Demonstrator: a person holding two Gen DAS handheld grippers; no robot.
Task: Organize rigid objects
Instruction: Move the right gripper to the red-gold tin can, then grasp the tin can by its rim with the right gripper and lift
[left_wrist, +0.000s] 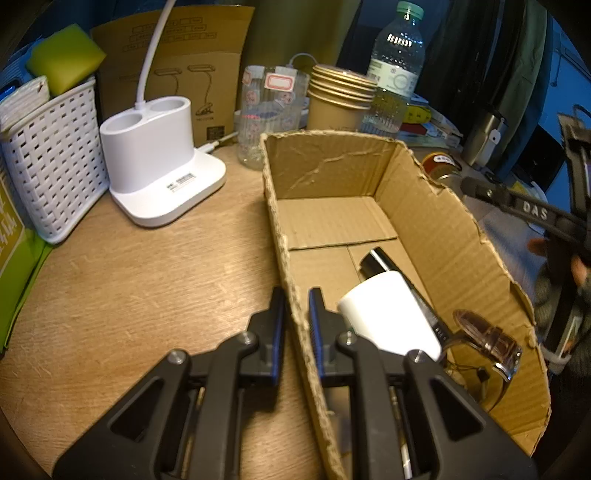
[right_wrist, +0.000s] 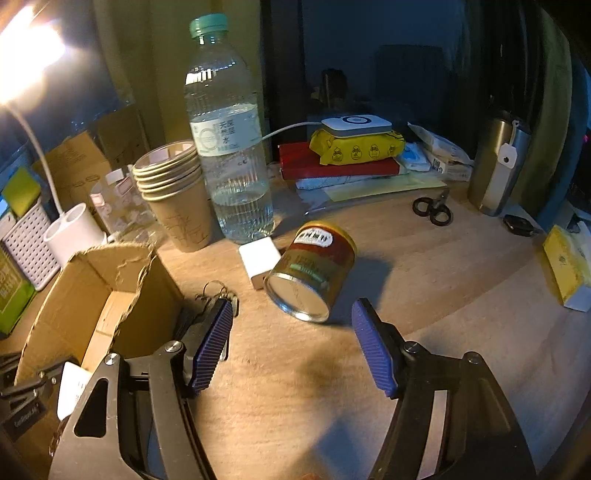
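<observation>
An open cardboard box (left_wrist: 436, 221) lies on the wooden desk. My left gripper (left_wrist: 296, 317) is shut on its left wall, one pad on each side. Inside lie a white cup-like piece (left_wrist: 391, 314), a black-capped tube (left_wrist: 380, 260) and a brown-strapped watch (left_wrist: 487, 339). In the right wrist view my right gripper (right_wrist: 292, 309) is open, just short of a red and gold can (right_wrist: 314, 269) lying on its side, with nothing between its pads. A white charger cube (right_wrist: 258, 260) touches the can's left side. Keys (right_wrist: 218, 291) lie by the box's corner (right_wrist: 110, 266).
Behind the can stand a water bottle (right_wrist: 229, 147) and stacked paper cups (right_wrist: 177, 192). Scissors (right_wrist: 432, 208), a steel flask (right_wrist: 495, 166), a black fob (right_wrist: 519, 223) and a yellow box (right_wrist: 567, 266) lie to the right. A white lamp base (left_wrist: 159, 162) and a basket (left_wrist: 51, 162) stand left of the box.
</observation>
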